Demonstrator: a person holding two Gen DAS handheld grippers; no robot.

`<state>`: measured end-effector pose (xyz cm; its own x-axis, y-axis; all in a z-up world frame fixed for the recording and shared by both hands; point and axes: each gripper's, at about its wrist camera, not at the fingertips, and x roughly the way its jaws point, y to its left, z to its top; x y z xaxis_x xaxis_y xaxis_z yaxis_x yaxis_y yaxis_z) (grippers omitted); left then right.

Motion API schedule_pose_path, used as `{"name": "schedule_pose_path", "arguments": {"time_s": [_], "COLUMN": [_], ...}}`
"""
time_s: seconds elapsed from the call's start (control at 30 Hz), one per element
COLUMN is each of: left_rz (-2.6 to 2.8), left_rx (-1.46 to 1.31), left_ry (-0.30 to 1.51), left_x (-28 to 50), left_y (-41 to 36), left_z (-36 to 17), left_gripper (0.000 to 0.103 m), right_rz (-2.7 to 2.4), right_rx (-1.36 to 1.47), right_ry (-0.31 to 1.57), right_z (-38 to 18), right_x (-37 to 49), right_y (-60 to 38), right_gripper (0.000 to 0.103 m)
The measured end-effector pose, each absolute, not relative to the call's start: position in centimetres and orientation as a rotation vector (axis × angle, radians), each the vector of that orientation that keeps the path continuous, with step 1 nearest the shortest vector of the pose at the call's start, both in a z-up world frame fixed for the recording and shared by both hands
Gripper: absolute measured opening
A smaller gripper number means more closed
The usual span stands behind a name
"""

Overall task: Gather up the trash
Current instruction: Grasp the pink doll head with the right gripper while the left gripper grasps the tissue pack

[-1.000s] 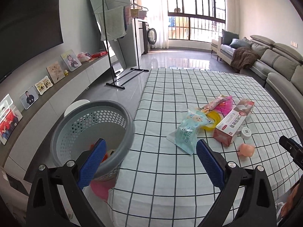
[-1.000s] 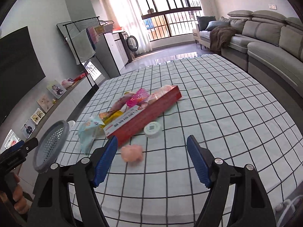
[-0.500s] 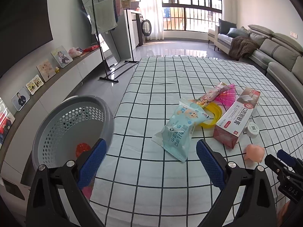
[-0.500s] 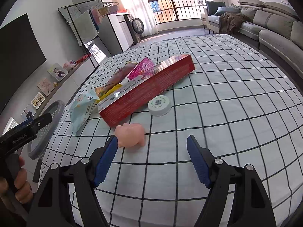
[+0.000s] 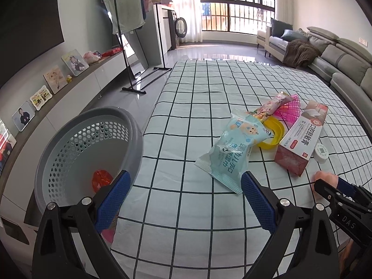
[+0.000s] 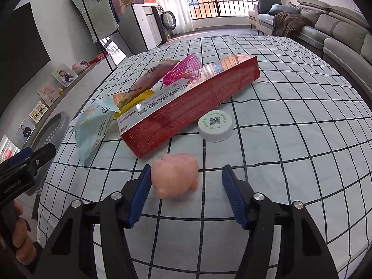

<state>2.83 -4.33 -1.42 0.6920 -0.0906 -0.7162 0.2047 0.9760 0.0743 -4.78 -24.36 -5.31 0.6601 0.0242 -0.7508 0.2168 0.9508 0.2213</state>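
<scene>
A pink pig toy point(image 6: 175, 176) lies on the checked tablecloth between the open fingers of my right gripper point(image 6: 186, 186); the left finger point(image 6: 139, 193) is close to it. Beyond it lie a white round cap point(image 6: 215, 125), a red box point(image 6: 186, 104), a pink mesh piece point(image 6: 183, 72), a snack wrapper point(image 6: 148, 81) and a pale blue packet point(image 6: 93, 130). My left gripper point(image 5: 183, 200) is open and empty over the table's near left edge, beside the grey perforated basket point(image 5: 69, 148), which holds a red wrapper point(image 5: 101, 179). The blue packet point(image 5: 234, 151) lies just ahead of it.
A yellow ring point(image 5: 272, 132) sits under the wrappers. The basket stands off the table's left edge. A low cabinet with photo frames point(image 5: 53, 79) runs along the left wall; a clothes rack point(image 5: 130, 23) and a grey sofa point(image 5: 337, 62) stand further back.
My right gripper has moved forward and down, so the pig toy now sits between its fingers. My left gripper has shifted right, from over the basket to over the table edge.
</scene>
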Motion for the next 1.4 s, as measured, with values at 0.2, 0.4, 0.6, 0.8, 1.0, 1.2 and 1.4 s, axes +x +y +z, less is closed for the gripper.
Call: {"name": "schedule_pose_path", "arguments": {"time_s": [0.2, 0.4, 0.6, 0.8, 1.0, 1.2, 1.4], "left_rz": [-0.181, -0.204, -0.244, -0.308, -0.331, -0.347, -0.367], "left_rx": [0.15, 0.149, 0.15, 0.149, 0.13, 0.139, 0.186], "left_ry": [0.811, 0.822, 0.829, 0.875, 0.919, 0.926, 0.872], "left_x": [3.2, 3.7, 5.2, 6.8, 8.7, 9.4, 7.8], "left_y": [-4.6, -5.0, -5.9, -7.6, -8.4, -9.0, -9.3], "left_z": [-2.1, -2.4, -2.6, -3.8, -5.0, -5.5, -4.7], "left_gripper": [0.094, 0.094, 0.094, 0.094, 0.093, 0.064, 0.054], "right_rz": [-0.082, -0.056, -0.043, -0.036, -0.032, -0.031, -0.028], "right_rx": [0.323, 0.365, 0.39, 0.397, 0.402, 0.4, 0.392], "right_ry": [0.82, 0.766, 0.739, 0.729, 0.728, 0.737, 0.741], "right_z": [-5.0, -4.3, -3.6, -3.3, -3.1, -3.2, -3.0], "right_x": [-5.4, -6.9, -7.8, -8.1, -8.3, -8.3, -8.3], "right_y": [-24.5, -25.7, -26.4, -26.4, -26.6, -26.4, -26.0], "right_gripper": [0.034, 0.034, 0.034, 0.034, 0.034, 0.034, 0.034]}}
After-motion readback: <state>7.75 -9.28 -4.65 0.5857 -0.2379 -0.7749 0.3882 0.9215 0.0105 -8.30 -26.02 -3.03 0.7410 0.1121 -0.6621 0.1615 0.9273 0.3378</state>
